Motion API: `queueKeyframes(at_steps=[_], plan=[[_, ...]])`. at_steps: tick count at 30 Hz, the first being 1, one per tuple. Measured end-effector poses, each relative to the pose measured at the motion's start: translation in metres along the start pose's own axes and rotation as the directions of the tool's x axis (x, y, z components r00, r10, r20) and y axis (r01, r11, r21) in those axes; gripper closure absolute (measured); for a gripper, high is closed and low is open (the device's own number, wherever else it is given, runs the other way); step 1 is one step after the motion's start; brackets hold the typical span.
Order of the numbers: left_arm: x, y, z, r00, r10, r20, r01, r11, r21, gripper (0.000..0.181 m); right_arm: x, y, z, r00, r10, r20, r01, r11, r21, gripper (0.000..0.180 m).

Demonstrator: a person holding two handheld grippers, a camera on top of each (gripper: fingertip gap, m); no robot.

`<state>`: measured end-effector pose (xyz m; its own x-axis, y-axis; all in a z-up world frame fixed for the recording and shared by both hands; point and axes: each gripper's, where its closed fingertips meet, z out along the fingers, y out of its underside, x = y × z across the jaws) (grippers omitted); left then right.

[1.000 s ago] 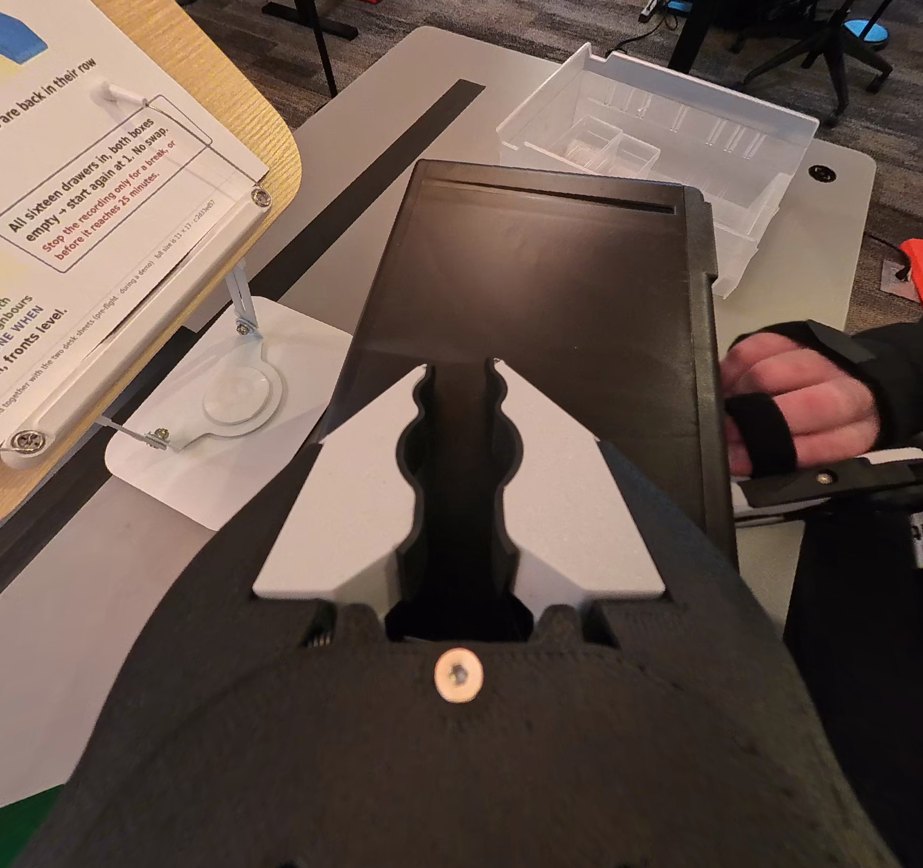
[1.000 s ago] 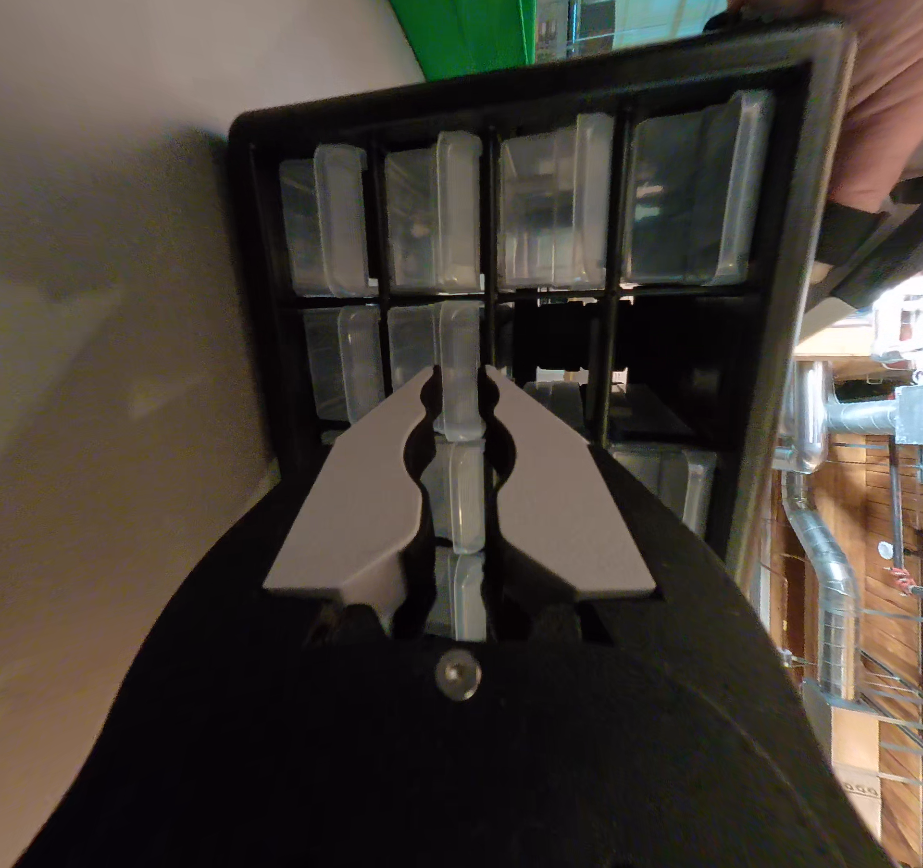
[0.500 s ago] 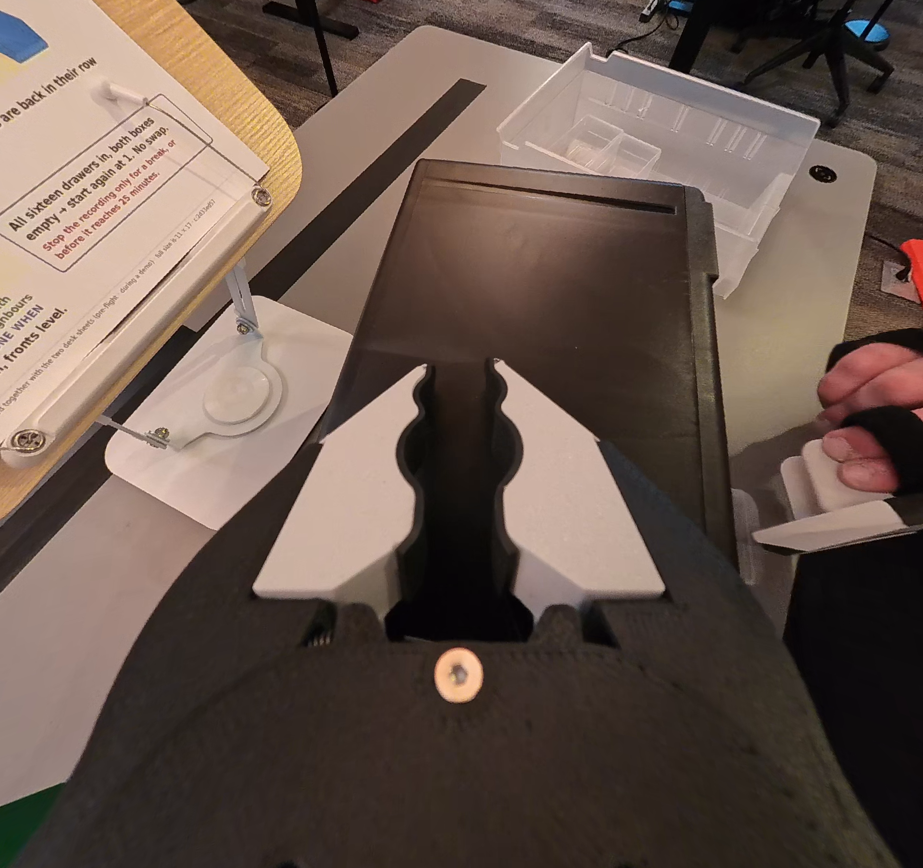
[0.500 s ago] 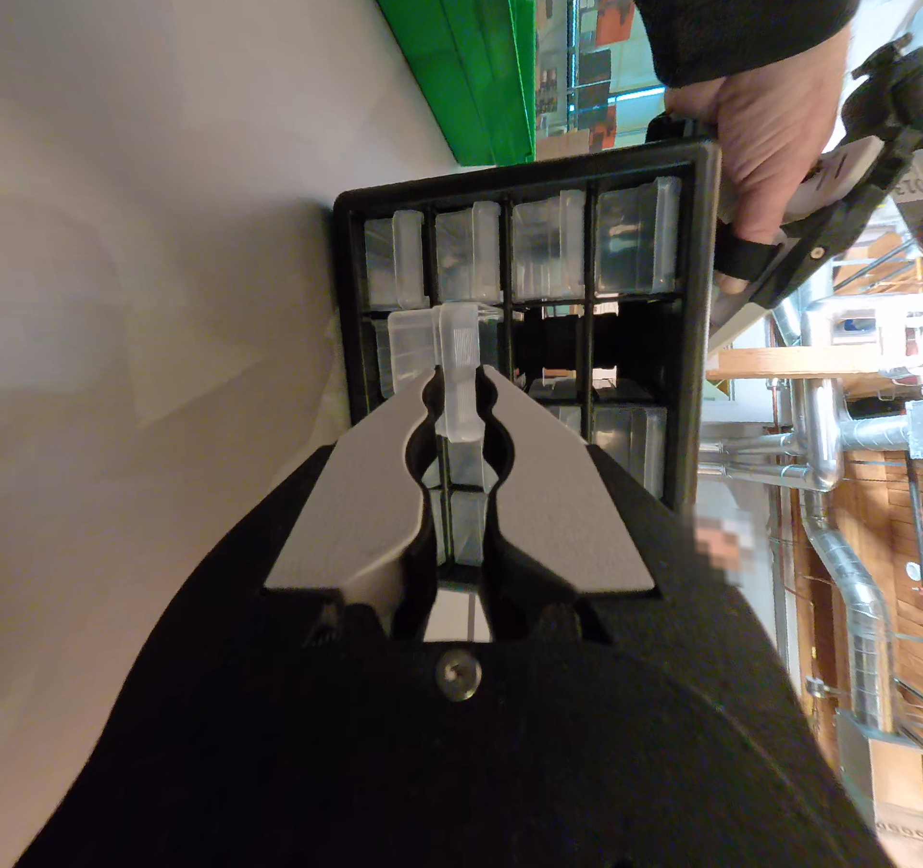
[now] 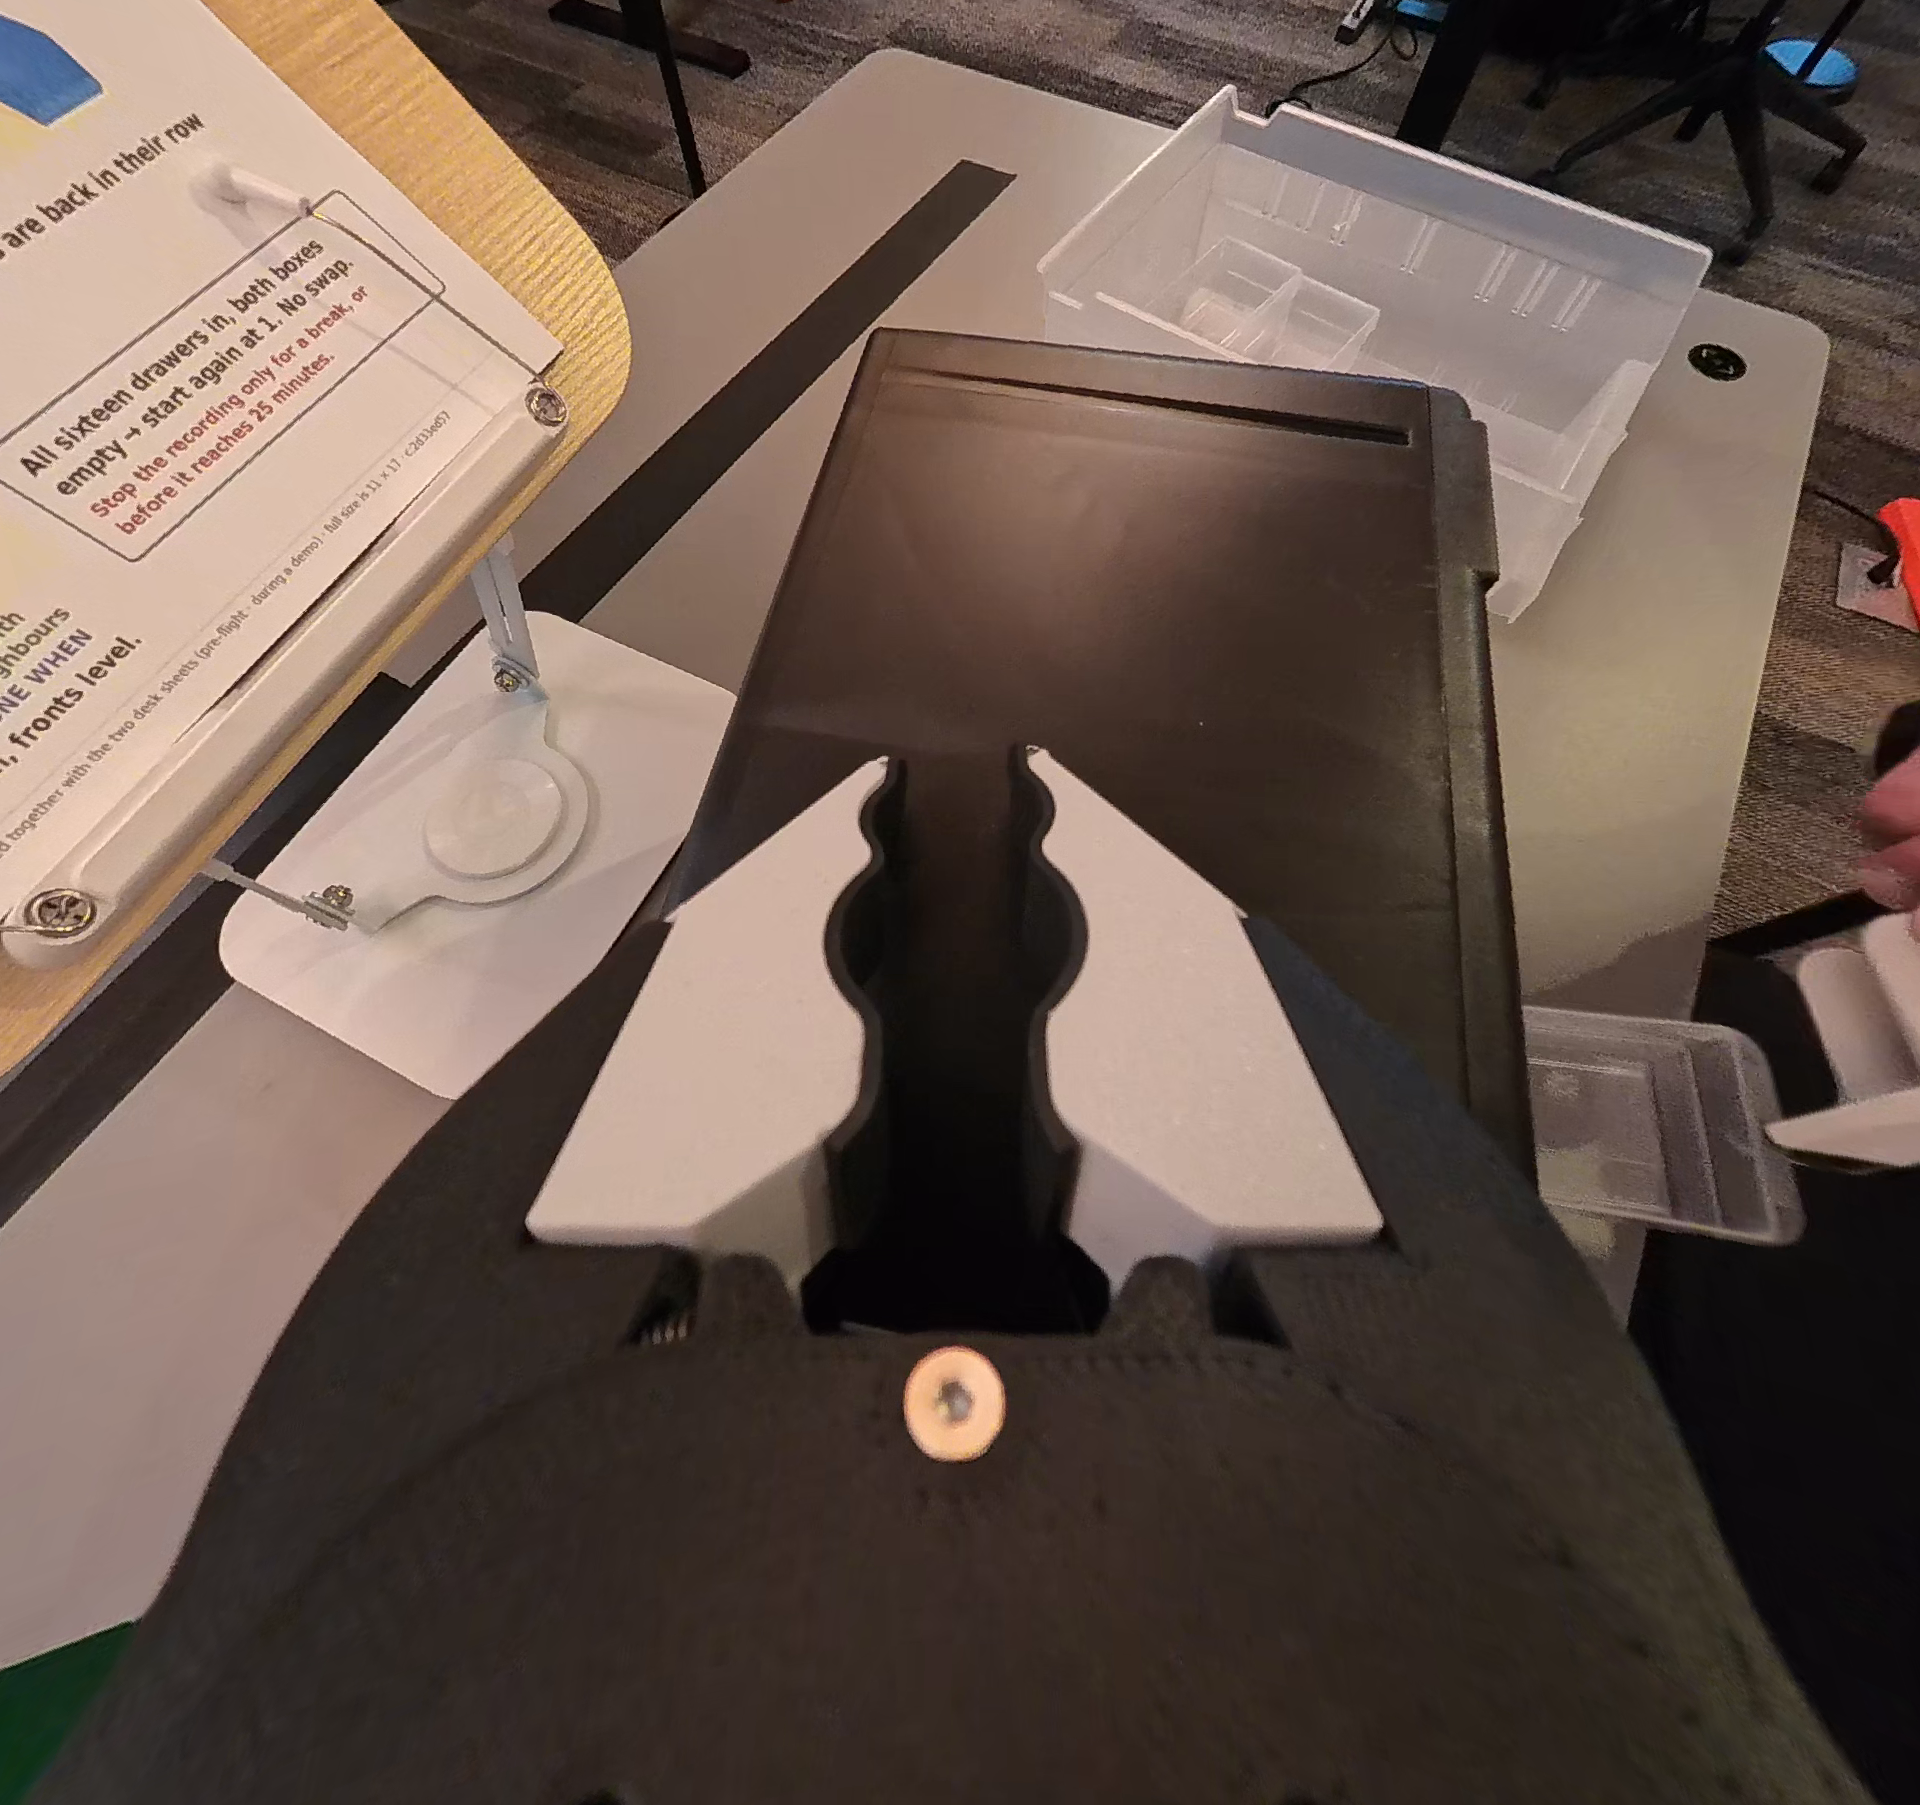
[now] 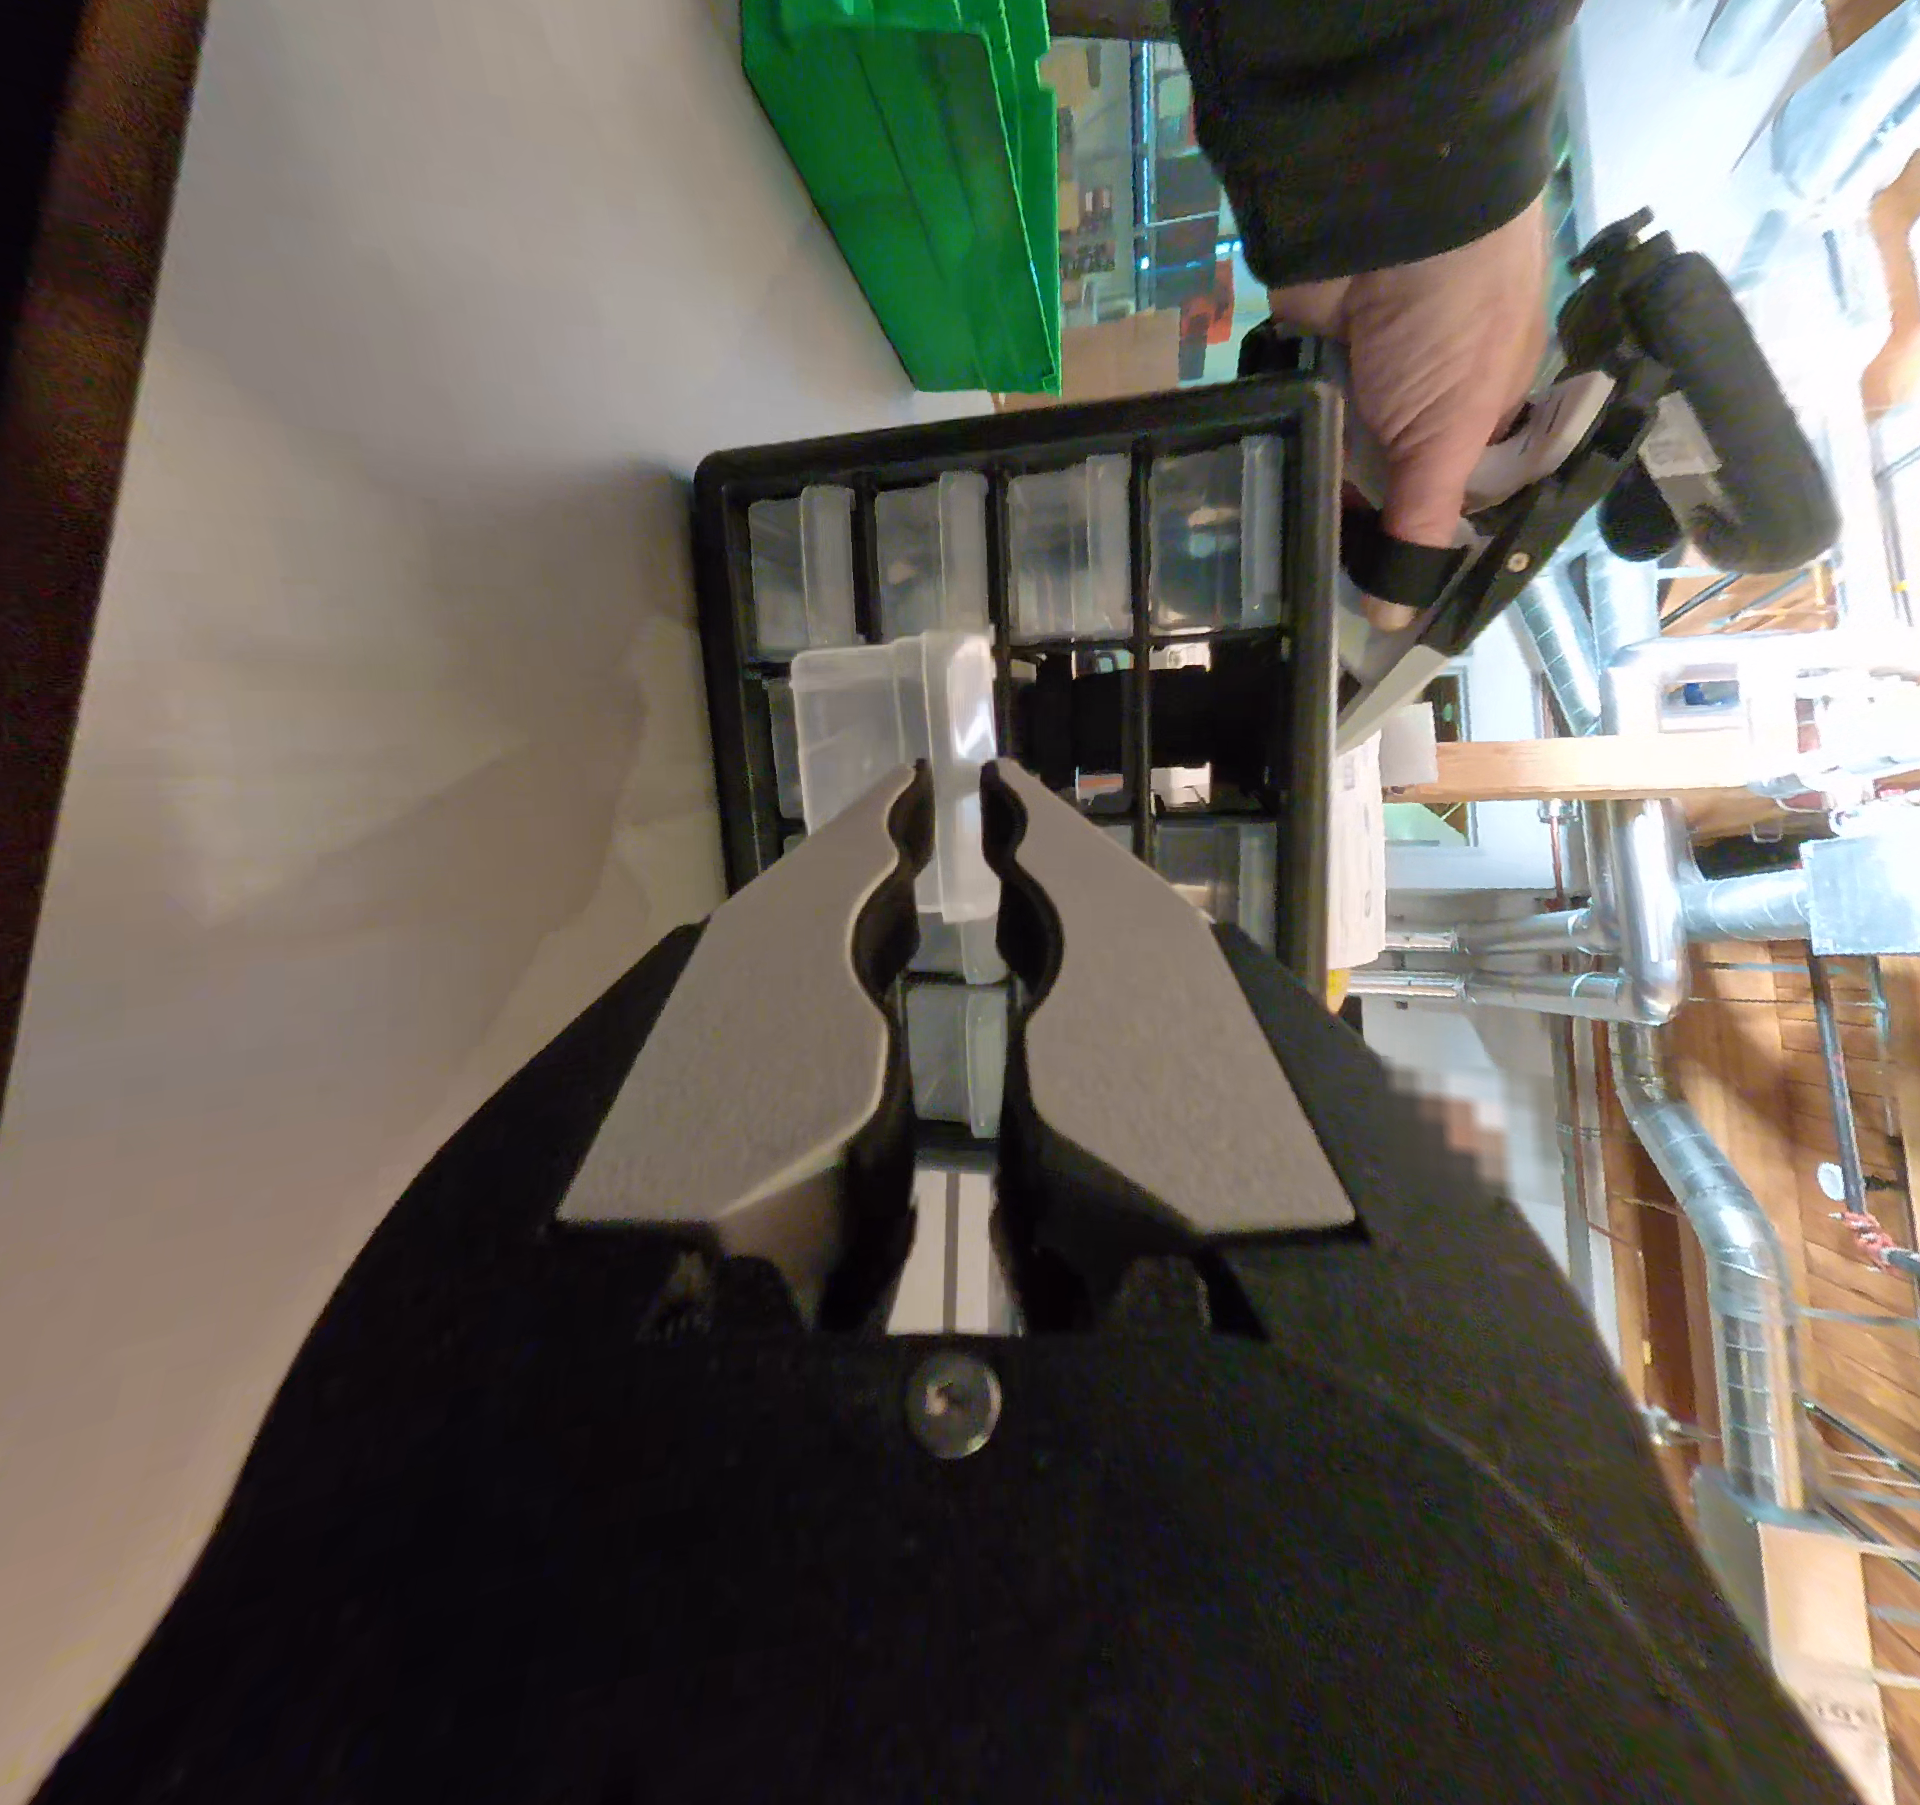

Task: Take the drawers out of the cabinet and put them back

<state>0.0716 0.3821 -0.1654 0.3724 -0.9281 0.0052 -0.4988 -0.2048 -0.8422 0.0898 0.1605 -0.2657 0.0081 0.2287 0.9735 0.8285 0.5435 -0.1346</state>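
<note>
The black cabinet [image 5: 1143,560] lies under my left gripper [image 5: 961,758], whose fingers stand a little apart over its top panel with nothing between them. In the right wrist view the cabinet's front [image 6: 1314,675] faces me, with clear drawers in most slots and two slots empty [image 6: 1143,716]. My right gripper [image 6: 951,768] is shut on the handle of a clear drawer [image 6: 862,727], which is drawn well out of its slot. That drawer [image 5: 1652,1121] also shows in the left wrist view, beside the cabinet's front edge. The left gripper [image 6: 1507,560] and the hand holding it press on the cabinet's side.
A clear tray [image 5: 1455,228] holding two small drawers [image 5: 1278,311] stands beyond the cabinet on the grey table [image 5: 1662,716]. A document stand with a printed sheet [image 5: 208,353] is at the left. A green bin [image 6: 914,124] sits behind the cabinet.
My right gripper has pulled back from the cabinet, drawing the clear drawer out of its slot. My left gripper has stayed on the cabinet top.
</note>
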Motion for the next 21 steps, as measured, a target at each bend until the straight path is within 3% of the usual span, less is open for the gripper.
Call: queueKeyframes(at_steps=[14, 21], plan=[[0.0, 0.0, 0.0, 1.0, -0.001, 0.002, 0.001, 1.0, 0.0, 0.162, 0.047, 0.024, -0.021, 0.997, 0.023, -0.071, -0.026, 0.999, -0.043, 0.18], [0.0, 0.0, 0.0, 1.0, 0.001, 0.003, -0.001, 1.0, 0.0, 0.162, 0.022, 0.05, -0.042, 0.994, 0.051, 0.093, -0.045, 0.997, -0.068, 0.18]])
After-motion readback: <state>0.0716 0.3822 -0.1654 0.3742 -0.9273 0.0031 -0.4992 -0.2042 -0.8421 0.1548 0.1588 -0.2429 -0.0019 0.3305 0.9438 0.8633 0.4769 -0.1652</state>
